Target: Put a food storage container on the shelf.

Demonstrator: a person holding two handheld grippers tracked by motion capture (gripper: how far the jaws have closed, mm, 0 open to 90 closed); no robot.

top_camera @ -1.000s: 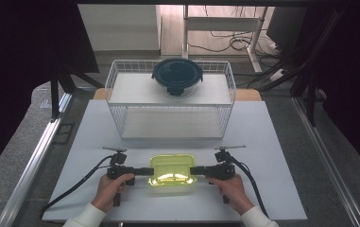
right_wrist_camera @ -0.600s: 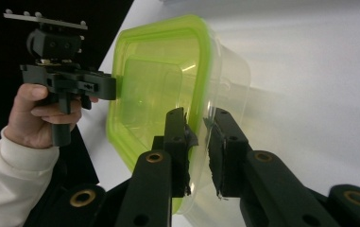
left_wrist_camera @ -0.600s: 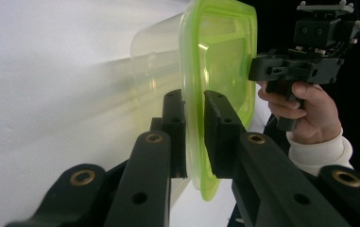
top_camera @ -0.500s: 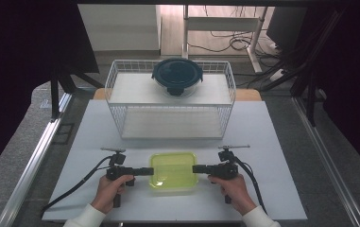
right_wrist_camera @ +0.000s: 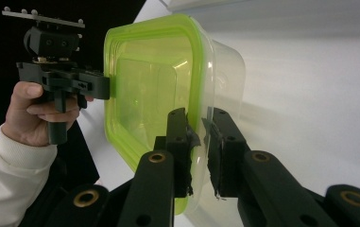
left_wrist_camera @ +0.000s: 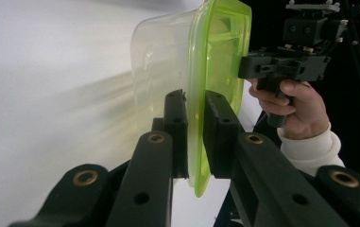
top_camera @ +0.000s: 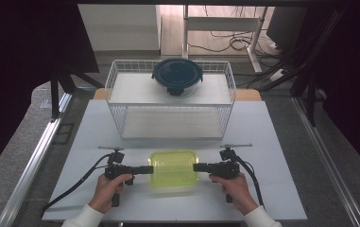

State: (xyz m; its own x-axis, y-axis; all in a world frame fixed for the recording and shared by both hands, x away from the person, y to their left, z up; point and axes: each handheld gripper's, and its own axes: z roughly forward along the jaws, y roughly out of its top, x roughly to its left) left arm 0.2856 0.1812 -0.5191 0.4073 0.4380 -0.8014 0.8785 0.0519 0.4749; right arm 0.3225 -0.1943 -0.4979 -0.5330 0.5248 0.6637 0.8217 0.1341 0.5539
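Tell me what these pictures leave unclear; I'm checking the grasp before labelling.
- Green-lidded clear plastic container: whether it rests on the white table or is lifted, high view, too small.
- Its contents: green lid tints everything.
- Round dark-lidded glass bowl in the white wire basket: contents, hidden by lid.

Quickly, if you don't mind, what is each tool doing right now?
Left tool: shut on the green lid's rim.
Right tool: shut on the same green lid's opposite rim.

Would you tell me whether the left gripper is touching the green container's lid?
Touching: in the left gripper view, the left gripper has its jaws closed on the rim of the green lid.
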